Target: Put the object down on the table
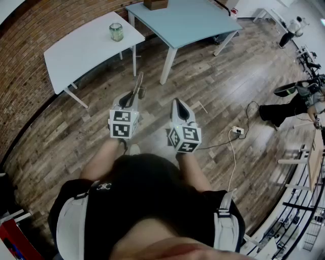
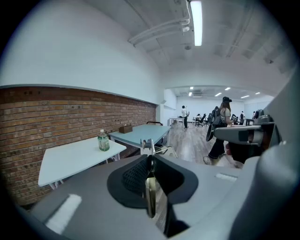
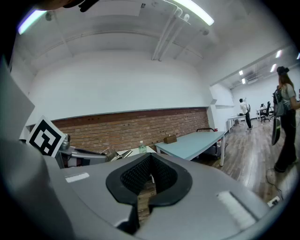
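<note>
Head view, looking steeply down: a person stands on a wood-plank floor (image 1: 101,127) holding a claw in each hand, both near mid-frame. The left claw (image 1: 135,96), with its marker cube toward the body, points to the upper part of the frame. Its jaws are drawn narrow onto a small metal clip (image 1: 141,92), which projects from the tips above the floor. Left gripper view: the clip sits pinched between the dark pads, its silver end and thin wire parts showing just beyond the tips. The clip is in the air and well apart from the white surface (image 1: 86,51) at upper left. That surface carries a green-tinted bottle (image 1: 116,32) with a pale cap. A light-blue surface (image 1: 188,23) stands just beside the white one at top centre, with a brown box (image 1: 155,4) on it at the frame's top edge. The right claw (image 1: 177,104), just beside the left one, has its jaws brought together. Right gripper view: the pads nearly meet, with only a slit of floor showing between them and no thing held. A brick wall (image 1: 20,76) curves along the left edge of the head view. A white power strip (image 1: 237,130) with its cable lies on the floor at right.
</note>
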The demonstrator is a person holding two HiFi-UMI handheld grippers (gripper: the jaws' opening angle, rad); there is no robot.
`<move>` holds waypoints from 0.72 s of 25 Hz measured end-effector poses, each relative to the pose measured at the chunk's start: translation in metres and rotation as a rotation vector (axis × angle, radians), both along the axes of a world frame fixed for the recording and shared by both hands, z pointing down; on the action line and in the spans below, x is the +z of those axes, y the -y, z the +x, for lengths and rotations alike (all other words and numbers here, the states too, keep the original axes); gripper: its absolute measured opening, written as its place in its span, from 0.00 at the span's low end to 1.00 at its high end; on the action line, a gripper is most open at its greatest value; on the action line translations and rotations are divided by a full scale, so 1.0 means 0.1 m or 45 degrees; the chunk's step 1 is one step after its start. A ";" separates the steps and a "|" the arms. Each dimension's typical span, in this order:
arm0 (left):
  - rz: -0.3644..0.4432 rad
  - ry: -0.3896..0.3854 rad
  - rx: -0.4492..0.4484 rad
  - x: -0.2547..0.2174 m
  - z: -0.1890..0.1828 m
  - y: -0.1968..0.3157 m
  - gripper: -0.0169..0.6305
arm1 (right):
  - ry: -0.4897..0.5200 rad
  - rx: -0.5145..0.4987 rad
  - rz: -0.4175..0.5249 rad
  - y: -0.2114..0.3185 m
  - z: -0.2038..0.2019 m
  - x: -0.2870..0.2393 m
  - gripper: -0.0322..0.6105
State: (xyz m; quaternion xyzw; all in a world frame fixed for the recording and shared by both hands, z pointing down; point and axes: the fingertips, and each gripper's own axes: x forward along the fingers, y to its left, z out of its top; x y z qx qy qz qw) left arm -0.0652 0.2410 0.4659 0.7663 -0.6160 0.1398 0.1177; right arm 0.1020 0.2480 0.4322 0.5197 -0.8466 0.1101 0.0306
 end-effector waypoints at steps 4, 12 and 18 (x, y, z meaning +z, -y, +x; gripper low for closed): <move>-0.010 0.013 -0.008 0.03 -0.03 0.02 0.08 | -0.009 -0.015 -0.009 0.01 -0.05 0.01 0.07; -0.023 0.003 0.004 0.07 -0.04 0.12 0.08 | 0.011 0.004 -0.028 0.12 -0.07 0.06 0.07; -0.048 0.001 0.018 0.15 -0.09 0.25 0.08 | -0.005 0.002 -0.043 0.22 -0.15 0.12 0.07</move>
